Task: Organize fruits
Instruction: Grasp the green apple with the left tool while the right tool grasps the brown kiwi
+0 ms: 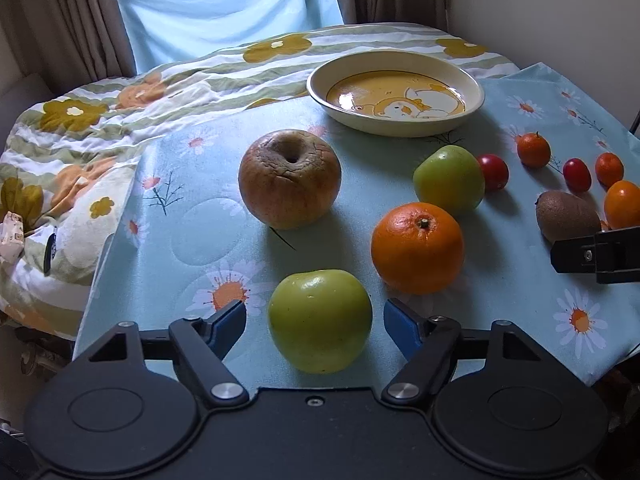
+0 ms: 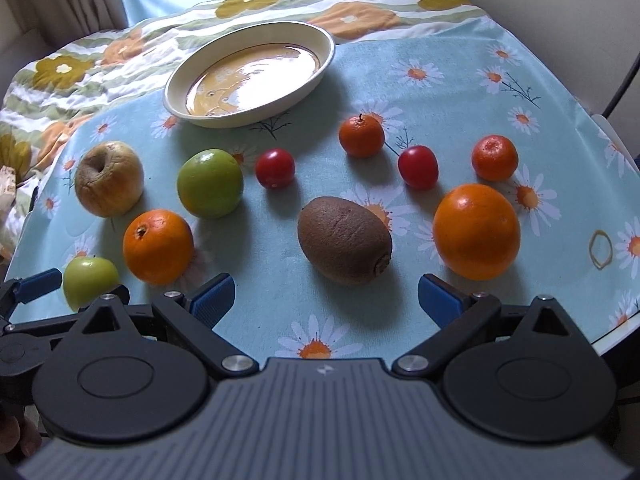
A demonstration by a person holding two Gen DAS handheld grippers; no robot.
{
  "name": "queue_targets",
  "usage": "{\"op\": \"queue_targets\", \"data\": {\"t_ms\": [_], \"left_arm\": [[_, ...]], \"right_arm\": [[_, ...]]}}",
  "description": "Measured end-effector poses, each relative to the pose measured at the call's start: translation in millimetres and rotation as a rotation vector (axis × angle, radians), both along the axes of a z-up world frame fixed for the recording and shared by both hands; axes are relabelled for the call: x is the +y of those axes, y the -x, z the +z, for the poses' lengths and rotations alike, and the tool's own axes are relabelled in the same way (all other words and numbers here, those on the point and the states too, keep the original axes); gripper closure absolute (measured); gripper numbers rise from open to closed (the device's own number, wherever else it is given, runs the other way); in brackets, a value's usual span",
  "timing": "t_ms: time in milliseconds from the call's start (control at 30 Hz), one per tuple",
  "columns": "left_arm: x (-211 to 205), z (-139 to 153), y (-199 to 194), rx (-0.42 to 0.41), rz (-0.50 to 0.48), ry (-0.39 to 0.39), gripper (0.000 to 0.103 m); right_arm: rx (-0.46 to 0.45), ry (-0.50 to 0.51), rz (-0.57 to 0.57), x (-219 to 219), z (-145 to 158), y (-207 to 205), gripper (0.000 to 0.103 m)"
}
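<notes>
— Progress? Bowl (image 2: 172, 92) looks bare.
— Nothing sorted; every fruit lies on the desk before the bowl. Left gripper (image 1: 315, 314) brackets a green apple (image 1: 320, 320), jaws released; right gripper (image 2: 326, 294) likewise, nearing the kiwi (image 2: 345, 240).

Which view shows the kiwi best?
Right wrist: the kiwi lies whole and central, just ahead of the open right tool. Left wrist catches it only at the right edge, partly covered by that tool.

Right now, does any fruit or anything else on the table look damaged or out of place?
Yes. The wrinkled apple at far left looks shrivelled, its skin creased around the stem pit. A loose rubber band lies by the large orange. The plate holds no fruit.
</notes>
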State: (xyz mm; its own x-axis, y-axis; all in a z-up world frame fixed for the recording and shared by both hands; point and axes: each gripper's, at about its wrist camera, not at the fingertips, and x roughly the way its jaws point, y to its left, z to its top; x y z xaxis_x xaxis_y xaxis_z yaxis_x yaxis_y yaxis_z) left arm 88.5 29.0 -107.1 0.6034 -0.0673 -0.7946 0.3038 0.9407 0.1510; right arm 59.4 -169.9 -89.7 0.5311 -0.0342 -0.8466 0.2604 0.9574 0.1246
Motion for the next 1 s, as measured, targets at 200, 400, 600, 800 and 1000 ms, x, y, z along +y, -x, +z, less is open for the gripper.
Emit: {"op": "queue_targets", "data": {"t_ms": [200,400,600,800,1000], "left_arm": [[7.2,-8.4,-6.0,0.055,-0.005,0.036,0.043],[11.3,-7.7,-5.4,0.064,-0.019,0.076,0.044],[13.0,-8.2,-1.5,0.048,-0.042,0.062,0.044],[17.6,-8.0,-0.7,0.048,-0.036,0.071,0.044],[20.2,-5.4,-1.1,0.047,-0.014,0.088,0.044]], "right_arm": [[0.005,0.010,-0.029,3.7,-5.7,-6.6,0.000],[0.010,0.034,-0.065,3.5,-14.5,-15.0,0.000],[0.006,0.042,-0.097,0.5,-23.5,-26.3,0.000],[-0.002,0.068,-0.095,7.6,-28.4,-30.2,0.005],[-0.023,0.111,-0.102,7.0,-28.9,-33.7,0.018]]}}
